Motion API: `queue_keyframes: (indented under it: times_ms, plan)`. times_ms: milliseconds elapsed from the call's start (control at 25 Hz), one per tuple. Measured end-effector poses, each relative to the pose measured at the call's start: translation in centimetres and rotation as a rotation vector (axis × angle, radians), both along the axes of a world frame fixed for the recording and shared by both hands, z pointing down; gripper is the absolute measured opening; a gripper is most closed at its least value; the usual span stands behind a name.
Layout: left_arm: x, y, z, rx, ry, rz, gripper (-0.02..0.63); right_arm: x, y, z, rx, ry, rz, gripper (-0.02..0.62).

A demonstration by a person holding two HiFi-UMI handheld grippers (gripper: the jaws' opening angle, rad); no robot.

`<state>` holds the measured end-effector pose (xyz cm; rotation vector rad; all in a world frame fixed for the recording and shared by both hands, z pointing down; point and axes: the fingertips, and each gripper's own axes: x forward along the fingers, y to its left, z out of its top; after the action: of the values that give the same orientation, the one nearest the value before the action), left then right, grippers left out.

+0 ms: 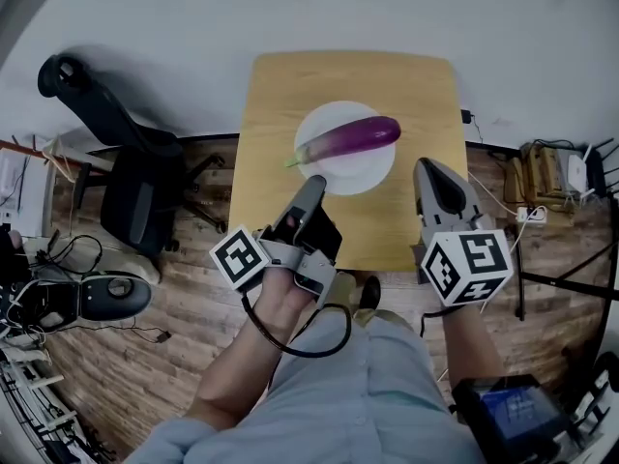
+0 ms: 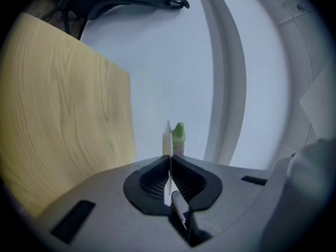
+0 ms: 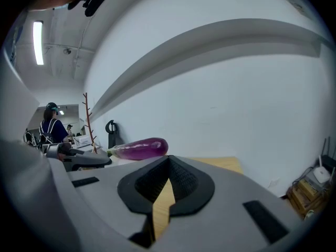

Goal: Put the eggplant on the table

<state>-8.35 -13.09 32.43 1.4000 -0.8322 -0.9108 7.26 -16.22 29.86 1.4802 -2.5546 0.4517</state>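
Observation:
A purple eggplant (image 1: 353, 137) with a green stem lies across a white plate (image 1: 372, 170) on the small wooden table (image 1: 280, 95). My left gripper (image 1: 315, 182) is at the plate's near-left rim. In the left gripper view its jaws are shut on the thin white plate rim (image 2: 167, 140), and the eggplant's green stem (image 2: 179, 133) shows just beyond. My right gripper (image 1: 426, 166) hovers over the table's right side, to the right of the plate, shut with nothing in it. In the right gripper view the eggplant (image 3: 140, 148) lies ahead and to the left of my right gripper (image 3: 169, 161).
A black office chair (image 1: 135, 182) stands left of the table on the wooden floor. Cables and a power strip (image 1: 527, 213) lie to the right. A white wall runs behind the table. A person (image 3: 51, 125) stands far off in the right gripper view.

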Motion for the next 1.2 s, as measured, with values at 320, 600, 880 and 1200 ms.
queue_keyframes:
  times_ms: [320,600,880,1200]
  plan:
    - [-0.5,-2.8,2.5,-0.023,-0.006,0.017,0.012,-0.4,-2.6,2.2,-0.048,0.010,0.009,0.000]
    - [-0.7,-4.5,4.8,-0.037,-0.006,0.032,0.012,-0.7,-4.3,3.8,-0.079,0.017,0.012,0.000]
    - [-1.9,-5.8,6.9,-0.063,0.003,0.041,0.012,-1.7,-5.6,5.7,-0.113,0.025,0.023,0.000]
    - [-2.2,-7.6,8.8,-0.072,0.001,0.057,0.012,-1.9,-6.9,7.6,-0.148,0.030,0.031,0.000]
